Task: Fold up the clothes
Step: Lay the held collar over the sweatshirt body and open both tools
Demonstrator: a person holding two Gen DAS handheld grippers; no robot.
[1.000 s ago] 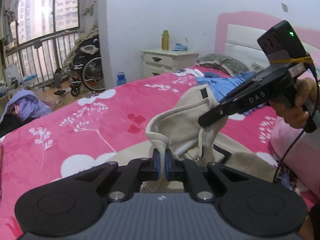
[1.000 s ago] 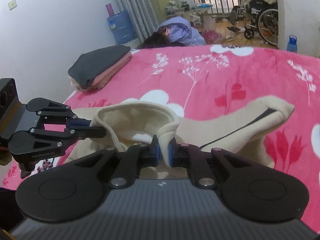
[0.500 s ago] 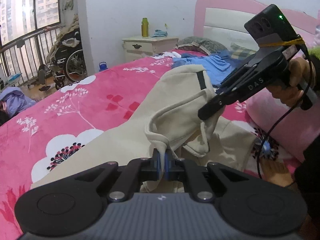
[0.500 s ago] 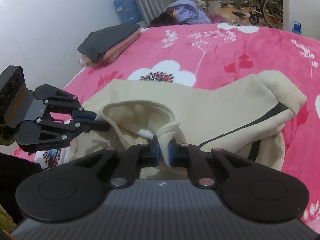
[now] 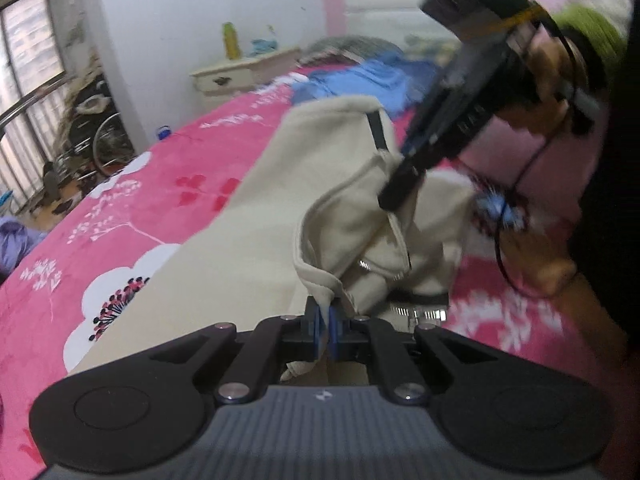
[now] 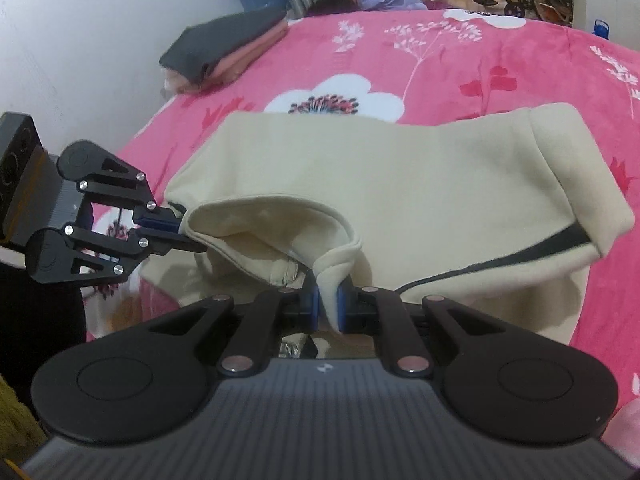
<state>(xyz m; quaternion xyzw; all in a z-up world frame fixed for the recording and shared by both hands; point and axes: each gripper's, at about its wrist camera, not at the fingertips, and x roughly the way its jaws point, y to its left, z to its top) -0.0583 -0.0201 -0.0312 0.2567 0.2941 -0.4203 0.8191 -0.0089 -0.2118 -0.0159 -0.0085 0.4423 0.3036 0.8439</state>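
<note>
Both grippers are clenched on the rim of one opening of the cream garment (image 6: 400,184): the left gripper (image 5: 325,326) pinches one side and the right gripper (image 6: 327,312) the other, likely so that the edge stays taut and the cloth can be carried as a sheet, though which opening it is I cannot tell. The garment lies mostly spread on the pink bed (image 6: 460,52), only the held end raised. Against half a second ago it lies flatter and spreads wider, with the grippers closer to the bed's near edge.
</note>
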